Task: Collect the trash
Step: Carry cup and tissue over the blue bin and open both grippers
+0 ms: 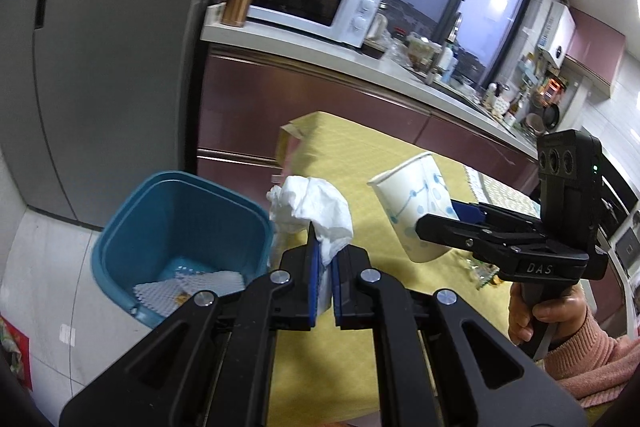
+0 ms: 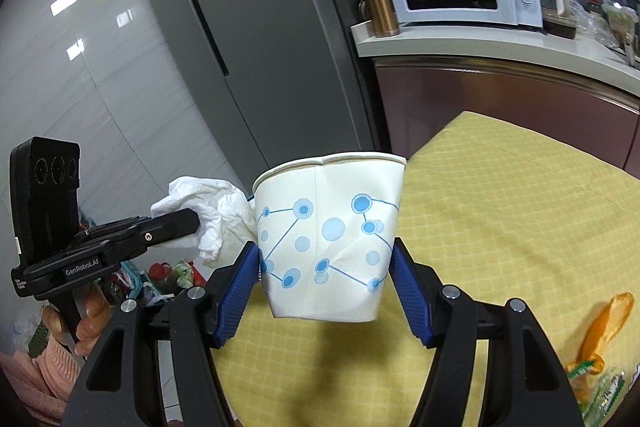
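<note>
The left tool [image 1: 325, 259] pinched the tissue [image 1: 316, 211] near the blue bin [image 1: 120, 227] while the right tool [image 2: 326, 267] squeezed the dented paper cup [image 2: 328, 239] above the yellow surface [image 2: 500, 207] — either might have dropped short of the bin.

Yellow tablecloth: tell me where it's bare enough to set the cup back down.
The yellow tablecloth is bare from behind the paper cup to the far edge by the cabinets. The near right corner is crowded with an orange scrap and a green wrapper.
</note>
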A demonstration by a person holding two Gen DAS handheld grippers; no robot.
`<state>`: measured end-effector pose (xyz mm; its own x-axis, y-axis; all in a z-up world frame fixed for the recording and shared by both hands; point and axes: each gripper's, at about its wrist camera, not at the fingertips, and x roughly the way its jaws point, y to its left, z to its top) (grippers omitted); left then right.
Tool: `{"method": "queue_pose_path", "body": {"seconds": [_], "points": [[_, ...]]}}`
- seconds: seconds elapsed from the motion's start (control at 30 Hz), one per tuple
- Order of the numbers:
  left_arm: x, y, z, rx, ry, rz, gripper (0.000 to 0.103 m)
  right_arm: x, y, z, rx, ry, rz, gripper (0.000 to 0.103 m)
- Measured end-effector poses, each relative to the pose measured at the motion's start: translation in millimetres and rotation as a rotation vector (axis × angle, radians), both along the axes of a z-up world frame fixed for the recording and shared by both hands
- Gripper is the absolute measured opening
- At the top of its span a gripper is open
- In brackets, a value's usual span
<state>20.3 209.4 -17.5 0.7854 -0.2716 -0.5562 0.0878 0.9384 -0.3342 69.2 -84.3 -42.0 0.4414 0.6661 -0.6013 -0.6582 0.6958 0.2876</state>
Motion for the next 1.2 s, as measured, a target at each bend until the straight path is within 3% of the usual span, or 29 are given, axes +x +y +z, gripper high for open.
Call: {"method": "queue_pose_path", "body": {"seconds": [0.57,1.2], "points": [[6,56,-26,-0.012,0.074,0.138,0.006,12,63,-10,-0.071,0.008,0.104,0.064],[32,83,-69,-0.03,0.169,0.201,0.006,34,119,-33,-0.157,0.071,0.168,0.064]]}}
